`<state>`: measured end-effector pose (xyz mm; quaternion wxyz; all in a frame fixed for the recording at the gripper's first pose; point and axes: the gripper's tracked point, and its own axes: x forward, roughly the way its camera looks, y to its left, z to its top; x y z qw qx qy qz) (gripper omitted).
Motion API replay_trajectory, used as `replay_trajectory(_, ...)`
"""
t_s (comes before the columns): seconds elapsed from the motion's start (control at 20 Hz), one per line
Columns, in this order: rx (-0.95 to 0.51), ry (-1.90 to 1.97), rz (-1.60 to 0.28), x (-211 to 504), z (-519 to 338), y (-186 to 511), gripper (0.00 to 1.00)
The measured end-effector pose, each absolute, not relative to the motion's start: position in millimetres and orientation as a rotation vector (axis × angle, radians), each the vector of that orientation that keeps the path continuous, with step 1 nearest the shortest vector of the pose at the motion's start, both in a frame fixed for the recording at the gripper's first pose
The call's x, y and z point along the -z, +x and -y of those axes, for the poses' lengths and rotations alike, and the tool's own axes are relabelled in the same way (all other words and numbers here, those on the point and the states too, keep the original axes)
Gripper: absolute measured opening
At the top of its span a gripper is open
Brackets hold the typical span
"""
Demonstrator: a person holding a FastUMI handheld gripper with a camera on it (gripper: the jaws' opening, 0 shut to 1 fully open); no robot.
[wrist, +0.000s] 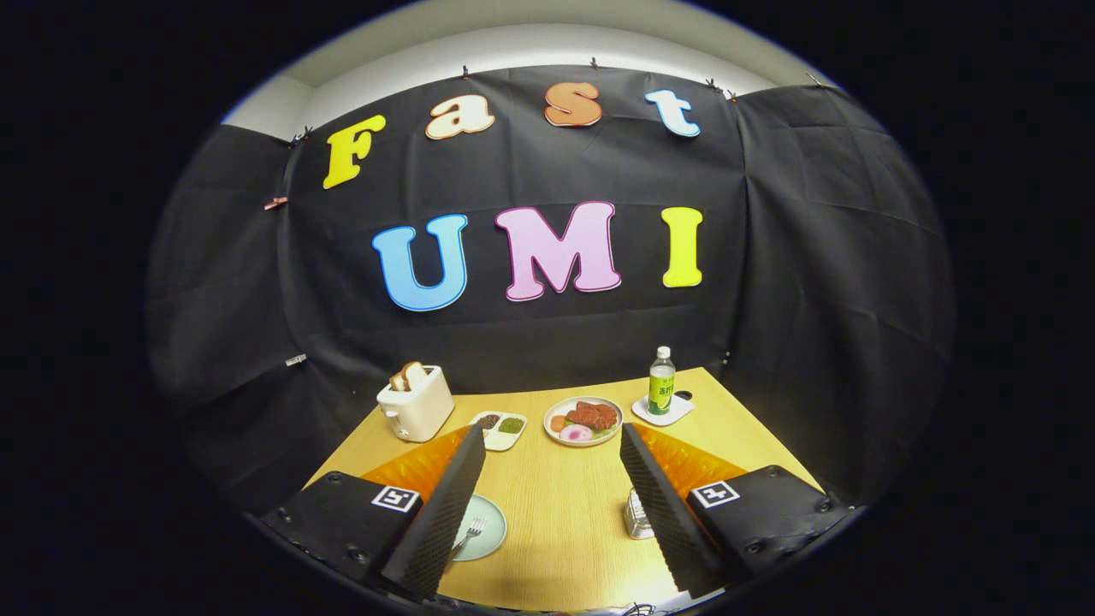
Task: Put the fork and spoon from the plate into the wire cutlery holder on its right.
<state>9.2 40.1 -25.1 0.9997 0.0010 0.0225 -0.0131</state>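
Observation:
My gripper [552, 443] hangs well above the wooden table [565, 513] with its two fingers spread wide and nothing between them. Below, a pale green plate [484, 526] lies beside my left finger, which covers part of it. A fork [470, 532] rests on the plate with its tines showing; I cannot make out the spoon. The wire cutlery holder [637, 515] stands to the plate's right, partly hidden behind my right finger.
At the back of the table stand a white toaster [417, 405] with bread slices, a small two-part dish [500, 428], a plate of food [583, 420] and a green bottle [661, 382] on a white coaster. Bare wood lies between plate and holder.

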Motion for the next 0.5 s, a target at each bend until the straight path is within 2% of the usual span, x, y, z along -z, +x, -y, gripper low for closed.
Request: replay_trajectory(0.5,-0.103,-0.029,-0.305,106.9,-115.7,49.7,0.99)
